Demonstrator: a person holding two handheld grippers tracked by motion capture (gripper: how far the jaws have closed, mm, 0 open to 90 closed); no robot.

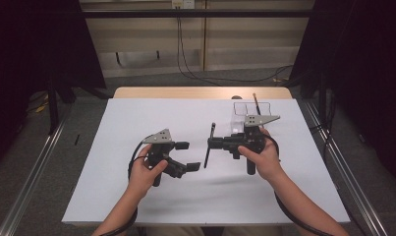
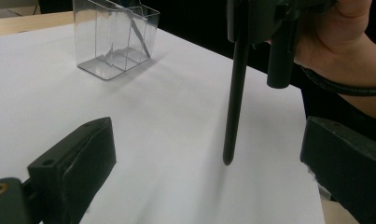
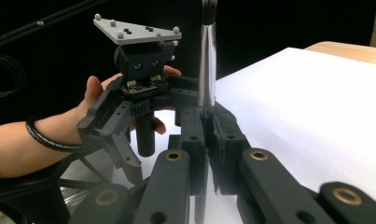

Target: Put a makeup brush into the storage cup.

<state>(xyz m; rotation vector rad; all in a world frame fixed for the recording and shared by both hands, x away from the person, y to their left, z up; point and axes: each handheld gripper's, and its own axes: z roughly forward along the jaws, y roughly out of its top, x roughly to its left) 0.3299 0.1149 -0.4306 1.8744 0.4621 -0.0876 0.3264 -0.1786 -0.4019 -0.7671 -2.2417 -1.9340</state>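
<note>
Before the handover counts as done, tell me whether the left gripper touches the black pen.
Apart. In the left gripper view, the left gripper stands open, and the black pen hangs between its jaws with bare table on both sides.

Both grippers are matte black with blocky jaws and brass-coloured pivot bushings; the left gripper [image 1: 185, 156] carries a grey three-cornered plate studded with small screws at twelve o'clock; the right gripper [image 1: 211, 144] bears the same plate; black ribbed cables trail toward six o'clock; bare forearms, no sleeves.
</note>
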